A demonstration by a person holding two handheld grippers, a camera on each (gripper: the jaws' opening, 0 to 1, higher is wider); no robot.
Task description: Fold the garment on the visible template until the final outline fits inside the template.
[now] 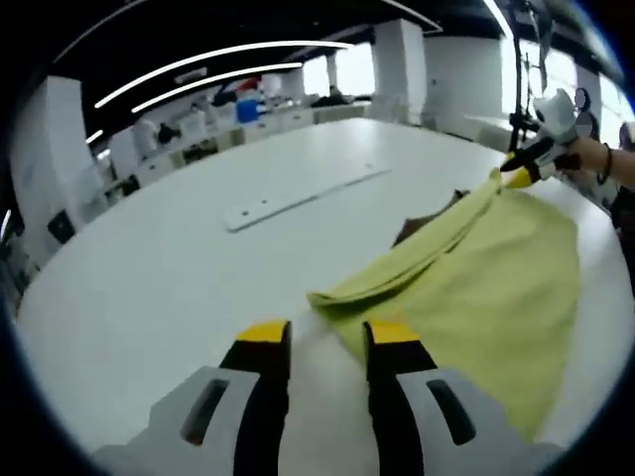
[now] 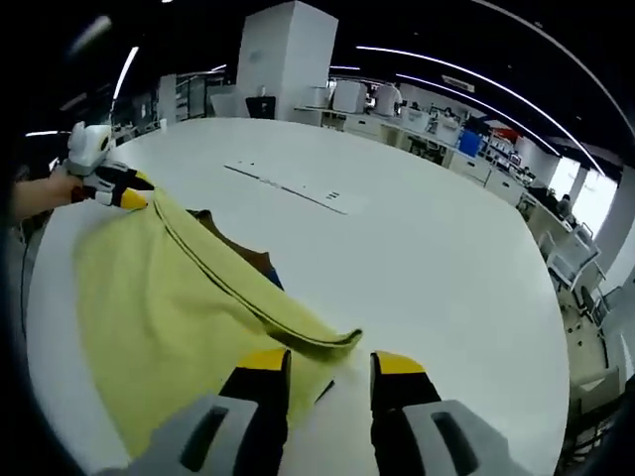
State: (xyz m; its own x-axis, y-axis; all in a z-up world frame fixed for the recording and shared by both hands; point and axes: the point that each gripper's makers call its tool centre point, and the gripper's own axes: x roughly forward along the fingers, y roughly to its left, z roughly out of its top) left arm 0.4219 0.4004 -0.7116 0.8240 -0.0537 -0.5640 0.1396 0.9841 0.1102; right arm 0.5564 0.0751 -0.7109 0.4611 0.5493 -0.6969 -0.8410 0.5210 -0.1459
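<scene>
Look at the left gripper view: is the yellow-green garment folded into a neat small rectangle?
No; the garment lies spread loosely across the table.

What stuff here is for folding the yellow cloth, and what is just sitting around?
For the job:
- yellow-green garment
- dark brown template peeking out from under it
- left gripper, jaws apart at one corner
- right gripper, jaws apart at the other corner

Just lying about:
- long white strip on the white table
- blue bin on the far desks

Your yellow-green garment lies spread on the white bench, one hemmed edge raised; something dark, perhaps the template, peeks from beneath.
</scene>
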